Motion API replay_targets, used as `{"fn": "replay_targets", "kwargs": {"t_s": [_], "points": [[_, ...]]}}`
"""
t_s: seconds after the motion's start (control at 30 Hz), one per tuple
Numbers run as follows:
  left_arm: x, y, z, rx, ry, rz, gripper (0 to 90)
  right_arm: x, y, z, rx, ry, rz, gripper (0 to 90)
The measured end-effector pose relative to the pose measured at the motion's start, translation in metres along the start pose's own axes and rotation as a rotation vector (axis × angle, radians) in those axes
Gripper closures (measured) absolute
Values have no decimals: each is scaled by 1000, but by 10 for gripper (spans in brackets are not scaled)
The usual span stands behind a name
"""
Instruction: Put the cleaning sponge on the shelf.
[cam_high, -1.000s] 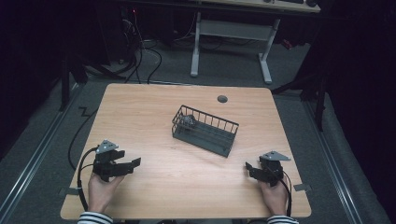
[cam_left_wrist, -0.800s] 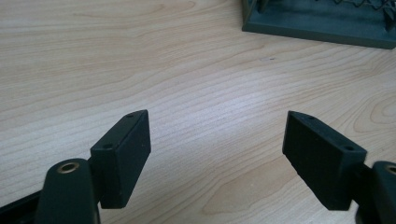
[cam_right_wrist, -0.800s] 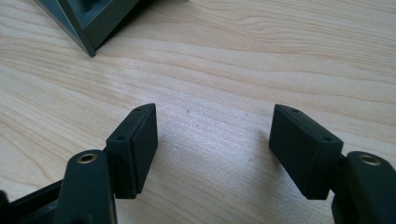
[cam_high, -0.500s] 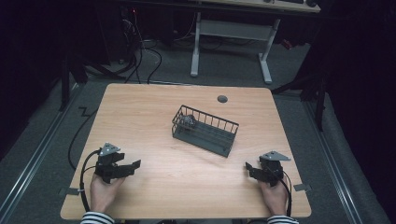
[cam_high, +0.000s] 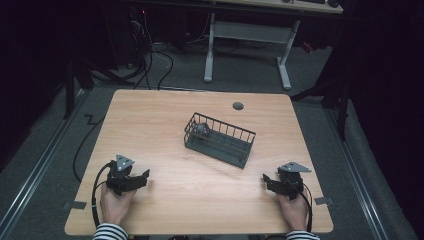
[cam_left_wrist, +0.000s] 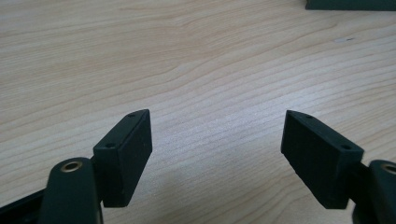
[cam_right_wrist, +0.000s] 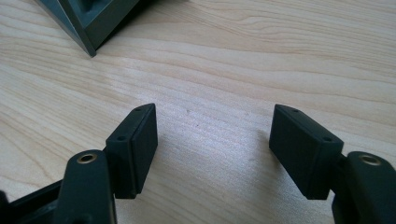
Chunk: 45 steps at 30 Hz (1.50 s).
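Note:
A dark wire basket (cam_high: 235, 131) stands slantwise at the middle of the wooden table (cam_high: 150, 120), with a small grey object (cam_high: 201, 130) in its left end. My left gripper (cam_high: 141, 179) rests low near the front left of the table, held by a hand. Its jaws have just been closing a little and stand open over bare wood, as the left gripper view (cam_left_wrist: 217, 135) shows. My right gripper (cam_high: 266, 182) lies near the front right, also open with nothing between its jaws (cam_right_wrist: 212, 135). A corner of the basket (cam_right_wrist: 88, 18) lies ahead of it.
A round dark grommet (cam_high: 238, 106) sits near the table's far edge. Beyond the table stand a white desk frame (cam_high: 250, 35) and cables on the floor. The basket's base edge (cam_left_wrist: 350, 4) shows far ahead of the left gripper.
My left gripper has sunk slightly toward the tabletop. The right gripper and the basket have kept still.

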<state>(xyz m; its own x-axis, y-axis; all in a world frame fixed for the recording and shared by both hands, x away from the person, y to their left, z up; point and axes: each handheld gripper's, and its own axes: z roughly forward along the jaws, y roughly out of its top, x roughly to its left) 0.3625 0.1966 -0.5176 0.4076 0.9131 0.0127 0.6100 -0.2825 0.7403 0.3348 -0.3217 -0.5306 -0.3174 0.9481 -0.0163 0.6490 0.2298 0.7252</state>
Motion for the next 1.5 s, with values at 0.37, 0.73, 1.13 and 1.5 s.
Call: {"fn": "replay_targets", "kwargs": {"t_s": [0.37, 0.73, 1.13, 1.5], "points": [[1, 1, 9, 2, 22, -3, 256, 0, 0, 0, 0, 0, 0, 327], [-1, 0, 15, 17, 39, 9, 256, 0, 0, 0, 0, 0, 0, 327], [-2, 0, 23, 26, 21, 0, 246, 0, 0, 0, 0, 1, 0, 327], [5, -7, 21, 7, 3, -36, 228, 0, 0, 0, 0, 1, -1, 325]]}}
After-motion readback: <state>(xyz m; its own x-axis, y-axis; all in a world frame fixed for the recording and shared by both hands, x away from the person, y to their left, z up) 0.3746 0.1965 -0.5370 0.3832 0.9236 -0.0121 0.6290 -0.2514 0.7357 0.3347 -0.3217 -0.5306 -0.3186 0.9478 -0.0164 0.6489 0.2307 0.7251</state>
